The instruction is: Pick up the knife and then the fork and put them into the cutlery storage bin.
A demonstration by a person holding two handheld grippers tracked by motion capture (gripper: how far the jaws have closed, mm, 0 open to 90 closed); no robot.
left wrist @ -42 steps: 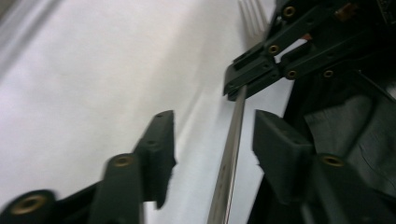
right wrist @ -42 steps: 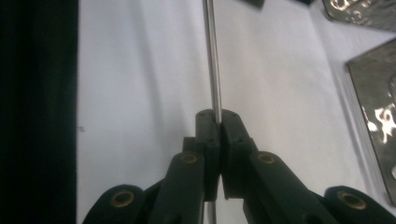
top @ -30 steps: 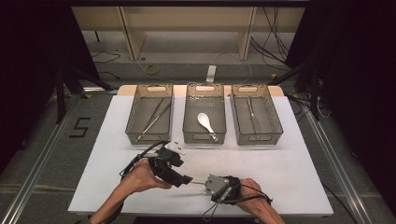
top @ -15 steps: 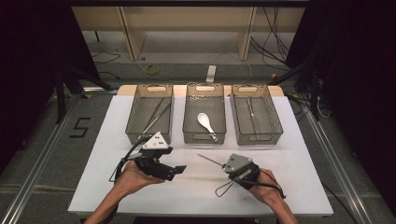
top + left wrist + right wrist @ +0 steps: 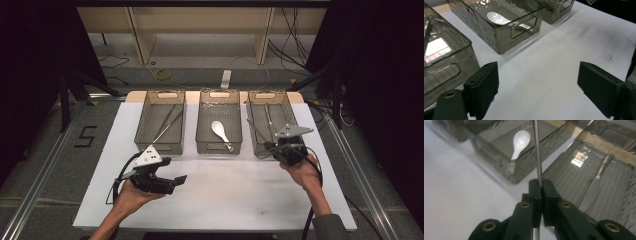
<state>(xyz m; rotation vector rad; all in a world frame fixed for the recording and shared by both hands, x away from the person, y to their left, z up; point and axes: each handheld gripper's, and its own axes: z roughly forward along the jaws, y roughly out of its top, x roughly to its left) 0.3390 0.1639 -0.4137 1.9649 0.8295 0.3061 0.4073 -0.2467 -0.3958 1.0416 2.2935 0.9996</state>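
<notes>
Left forearm in from the bottom edge of the high view, angled up and right; left hand (image 5: pixel 131 192) cupped under the left gripper (image 5: pixel 181 178), palm up, grey three-cornered plate on top, cable looping off to the left. Jaws wide apart, just been opening, nothing between them. Right forearm in from bottom right, sleeve at the elbow; right hand (image 5: pixel 303 170) raised, gripping the right gripper (image 5: pixel 540 185), jaws pressed together, plate uppermost.

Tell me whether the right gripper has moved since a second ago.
Yes. The right gripper, shut on a thin metal rod, has gone from the table's near edge up to the right bin.
</notes>
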